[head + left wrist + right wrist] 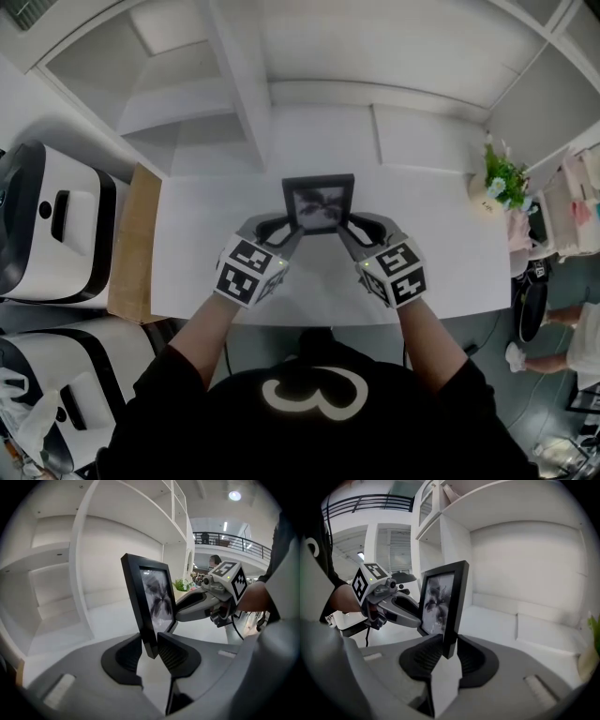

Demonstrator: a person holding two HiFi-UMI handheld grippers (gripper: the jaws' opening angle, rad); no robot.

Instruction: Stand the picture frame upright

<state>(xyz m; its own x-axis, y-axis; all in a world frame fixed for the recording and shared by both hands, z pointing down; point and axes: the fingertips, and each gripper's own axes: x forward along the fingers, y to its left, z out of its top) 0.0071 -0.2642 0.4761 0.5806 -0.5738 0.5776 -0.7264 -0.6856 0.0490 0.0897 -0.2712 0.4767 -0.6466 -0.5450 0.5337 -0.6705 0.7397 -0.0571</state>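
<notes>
Standing picture frame (319, 204): upright, around the middle of the white table (431, 258)
left gripper (151, 649): clamped on the frame's lower left edge
right gripper (449, 649): same deal, clamped on the lower right edge

White table (450, 272) backed by white shelving (244, 84) — green plant (504, 178) at right edge, wooden board (134, 244) at left.

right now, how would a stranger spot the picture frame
Start at the white table before the white shelving unit. Near its middle is the black rectangular picture frame, pinched at each side by the left claw and right claw. It is the only flat black-bordered thing there, showing a grey palm-like image.
</notes>
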